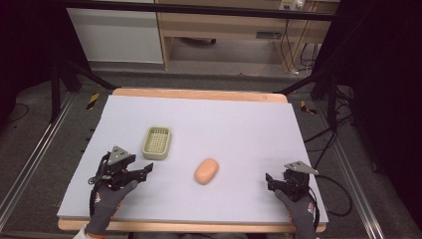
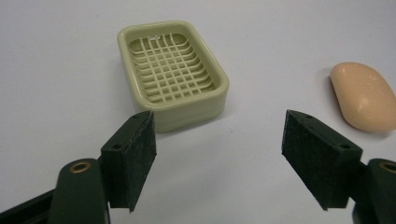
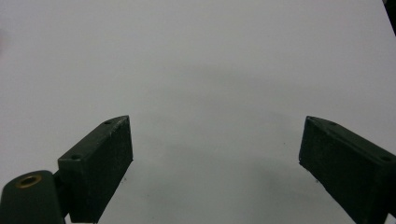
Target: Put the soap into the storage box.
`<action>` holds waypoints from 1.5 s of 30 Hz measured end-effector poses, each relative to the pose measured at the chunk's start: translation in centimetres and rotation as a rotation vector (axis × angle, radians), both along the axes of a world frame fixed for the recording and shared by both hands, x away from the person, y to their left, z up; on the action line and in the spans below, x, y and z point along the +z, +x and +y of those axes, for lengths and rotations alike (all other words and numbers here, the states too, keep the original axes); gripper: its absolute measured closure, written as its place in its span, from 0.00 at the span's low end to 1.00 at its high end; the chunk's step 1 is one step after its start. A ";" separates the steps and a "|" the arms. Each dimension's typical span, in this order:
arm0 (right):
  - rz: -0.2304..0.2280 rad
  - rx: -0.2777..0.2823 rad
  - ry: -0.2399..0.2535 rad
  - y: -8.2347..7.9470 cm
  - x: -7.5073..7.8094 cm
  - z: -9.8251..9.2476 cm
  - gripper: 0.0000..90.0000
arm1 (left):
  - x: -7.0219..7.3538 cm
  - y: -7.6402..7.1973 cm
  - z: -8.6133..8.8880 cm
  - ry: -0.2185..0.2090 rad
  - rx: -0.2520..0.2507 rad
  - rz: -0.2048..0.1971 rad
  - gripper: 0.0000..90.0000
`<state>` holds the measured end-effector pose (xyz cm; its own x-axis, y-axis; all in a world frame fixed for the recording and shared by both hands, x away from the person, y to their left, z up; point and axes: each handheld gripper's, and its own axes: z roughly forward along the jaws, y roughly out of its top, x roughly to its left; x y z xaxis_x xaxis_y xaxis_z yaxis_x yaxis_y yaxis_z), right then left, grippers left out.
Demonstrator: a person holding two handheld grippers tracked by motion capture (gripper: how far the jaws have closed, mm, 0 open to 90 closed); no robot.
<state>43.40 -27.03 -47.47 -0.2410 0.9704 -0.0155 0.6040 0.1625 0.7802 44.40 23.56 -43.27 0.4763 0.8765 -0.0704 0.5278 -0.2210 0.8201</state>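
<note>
The left claw (image 2: 218, 154) rests spread wide on the tabletop (image 1: 239, 124), the green soap dish (image 2: 173, 70) just ahead of its jaws and the peach soap bar (image 2: 363, 95) off beside it (untouched). The right claw (image 3: 215, 168) gapes, well apart from both.

There is one green soap dish (image 1: 157, 142) on the table (image 1: 239, 124). There is one orange soap bar (image 1: 206, 171). There are two grippers, the left gripper (image 1: 145, 170) and the right gripper (image 1: 269, 179).
</note>
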 end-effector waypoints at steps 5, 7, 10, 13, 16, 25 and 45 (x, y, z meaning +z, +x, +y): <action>0.000 -0.003 0.001 0.0 0.0 0.0 0.11 | 0.3 -0.1 -0.5 -0.001 -0.011 -0.007 0.28; 0.001 -0.004 0.002 0.0 0.0 0.0 0.11 | 0.4 -0.1 -0.7 0.000 -0.015 -0.006 0.28; 0.000 -0.005 0.005 0.0 0.1 0.0 0.11 | 0.5 -0.1 -1.0 0.004 -0.023 -0.012 0.28; 0.000 -0.008 0.006 0.1 0.0 0.0 0.11 | 0.6 -0.2 -1.2 0.009 -0.032 -0.013 0.28; 0.002 -0.007 0.004 0.1 0.1 0.0 0.11 | 0.7 -0.2 -1.6 0.013 -0.040 -0.016 0.27; 0.000 -0.008 0.005 0.1 0.1 0.1 0.10 | 0.8 -0.2 -2.5 0.020 -0.064 -0.015 0.27; -0.002 -0.030 0.006 0.2 0.1 -0.1 0.09 | 2.1 0.0 -4.5 0.025 -0.107 -0.029 0.25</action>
<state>43.56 -27.14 -47.36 -0.2120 0.9772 -0.0102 0.6066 0.1397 0.7826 44.44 19.06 -41.17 0.5685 0.8220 -0.0339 0.4766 -0.2956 0.8280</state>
